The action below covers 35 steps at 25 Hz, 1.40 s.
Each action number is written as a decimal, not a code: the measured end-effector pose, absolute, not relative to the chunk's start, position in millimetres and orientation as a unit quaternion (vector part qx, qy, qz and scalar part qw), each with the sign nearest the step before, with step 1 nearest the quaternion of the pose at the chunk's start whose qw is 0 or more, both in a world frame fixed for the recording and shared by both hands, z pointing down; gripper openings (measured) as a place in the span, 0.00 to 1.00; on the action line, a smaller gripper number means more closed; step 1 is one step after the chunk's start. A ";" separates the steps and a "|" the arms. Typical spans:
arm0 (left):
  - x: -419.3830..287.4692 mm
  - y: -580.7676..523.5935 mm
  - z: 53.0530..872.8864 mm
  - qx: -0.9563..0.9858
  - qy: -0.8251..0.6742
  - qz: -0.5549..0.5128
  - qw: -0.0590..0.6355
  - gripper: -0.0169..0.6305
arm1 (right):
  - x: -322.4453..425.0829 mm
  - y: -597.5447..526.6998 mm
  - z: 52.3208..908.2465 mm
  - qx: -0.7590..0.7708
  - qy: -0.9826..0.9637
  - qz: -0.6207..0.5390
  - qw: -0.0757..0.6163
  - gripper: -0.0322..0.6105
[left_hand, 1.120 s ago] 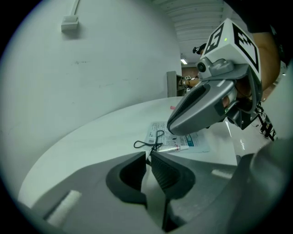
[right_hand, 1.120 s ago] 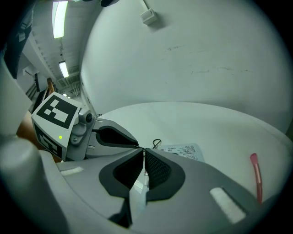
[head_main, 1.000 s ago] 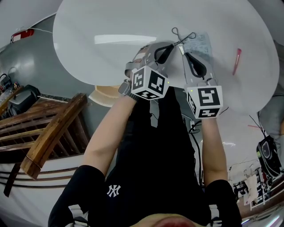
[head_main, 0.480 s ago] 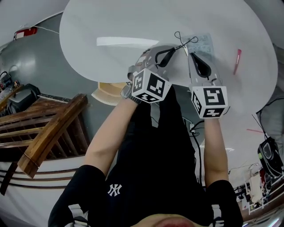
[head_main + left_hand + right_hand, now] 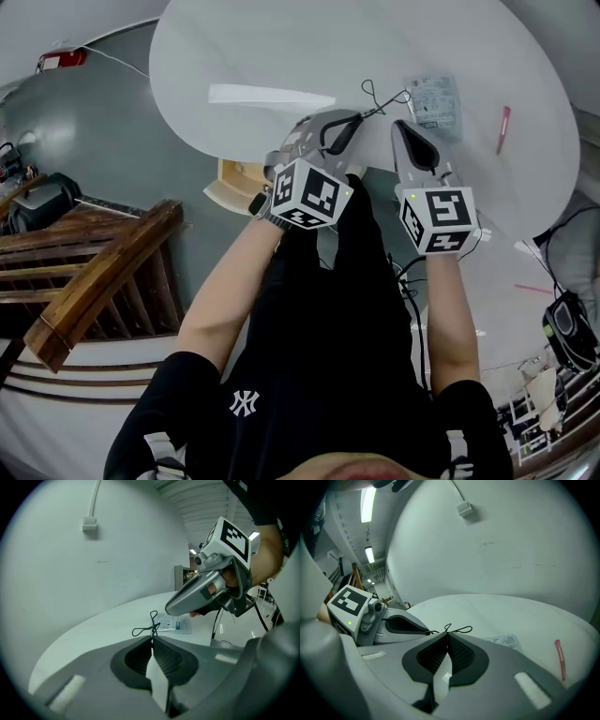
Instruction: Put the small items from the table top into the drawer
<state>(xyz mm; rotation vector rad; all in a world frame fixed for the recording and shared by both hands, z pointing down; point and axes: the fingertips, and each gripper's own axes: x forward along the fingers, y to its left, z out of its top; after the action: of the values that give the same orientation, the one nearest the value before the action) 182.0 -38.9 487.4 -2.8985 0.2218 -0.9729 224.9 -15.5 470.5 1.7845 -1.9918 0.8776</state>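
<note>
Left claw (image 5: 151,639) pinching a thin black wire (image 5: 153,626) over the near part of the white table (image 5: 281,56); right claw (image 5: 447,637), pressed together and empty, just beside the wire; a packet (image 5: 433,101) and a red pen (image 5: 502,128) lie apart on the table beyond the claws.

Packet (image 5: 433,101) on table (image 5: 281,47); pen (image 5: 503,128) right of it; wire (image 5: 153,626) left, possibly off surface.

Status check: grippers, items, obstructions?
Left gripper shut on black cord. Right gripper shut, empty. Packet and red pen lie on the table. Nothing blocking.
</note>
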 end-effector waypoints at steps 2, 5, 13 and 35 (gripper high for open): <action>166.1 -35.2 481.1 -0.945 0.075 -0.316 0.041 0.04 | 211.4 -12.9 464.2 0.625 -0.701 0.304 0.162 0.09; 140.1 -30.4 472.0 -0.945 0.077 -0.315 0.045 0.04 | 187.9 -10.5 455.3 0.624 -0.703 0.302 0.158 0.09; 82.1 -25.2 448.8 -0.942 0.101 -0.315 0.049 0.04 | 134.4 -12.7 430.5 0.608 -0.723 0.292 0.150 0.09; -79.2 21.1 451.6 -0.931 0.144 -0.334 0.038 0.04 | -30.9 4.1 412.7 0.564 -0.766 0.265 0.155 0.09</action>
<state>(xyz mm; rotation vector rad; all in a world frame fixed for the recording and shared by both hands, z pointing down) -79.2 21.1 451.6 -2.8551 0.4424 -1.0251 -30.9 4.1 412.7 1.6164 -2.1951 0.7581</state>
